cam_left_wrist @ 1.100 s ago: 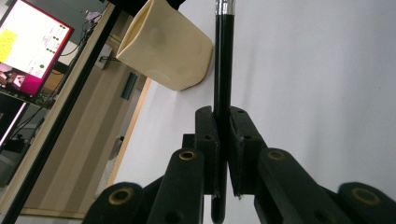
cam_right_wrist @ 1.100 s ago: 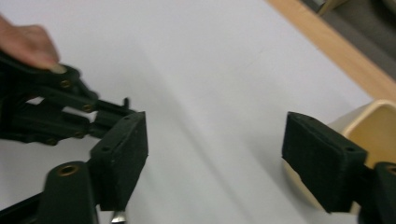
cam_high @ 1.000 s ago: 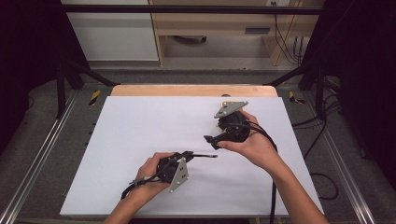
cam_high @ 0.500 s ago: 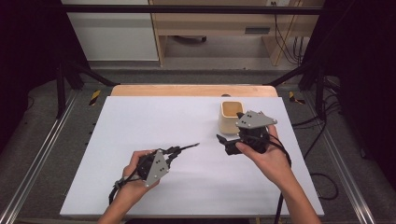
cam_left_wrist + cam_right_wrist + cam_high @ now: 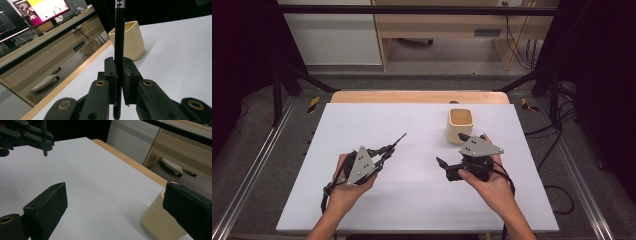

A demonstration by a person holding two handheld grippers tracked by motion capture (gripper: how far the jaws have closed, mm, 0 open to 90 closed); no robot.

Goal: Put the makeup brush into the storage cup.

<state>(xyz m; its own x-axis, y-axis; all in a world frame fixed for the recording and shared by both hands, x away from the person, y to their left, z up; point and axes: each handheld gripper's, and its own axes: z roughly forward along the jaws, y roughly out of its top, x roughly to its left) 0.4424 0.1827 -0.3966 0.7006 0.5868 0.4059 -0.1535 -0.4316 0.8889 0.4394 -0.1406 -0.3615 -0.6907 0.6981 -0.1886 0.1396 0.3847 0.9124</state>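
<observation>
A cream square cup stands upright on the white table, right of centre. My right gripper is open just in front of the cup, one jaw near its front wall. In the right gripper view the wide-open gripper has the cup at its right jaw. My left gripper, at front left, is shut on a black pen that points up and right toward the cup. In the left gripper view the pen rises from the shut gripper, with the cup beyond it.
A wooden strip runs along the table's far edge. Beyond it is a floor with cables and a white flat object. A lit monitor stands on a bench. The left gripper shows far off in the right gripper view.
My right gripper has pulled back from the cup toward the person, leaving the cup uncovered. My left gripper has shifted left, and the pen has swung from level to pointing up-right.
</observation>
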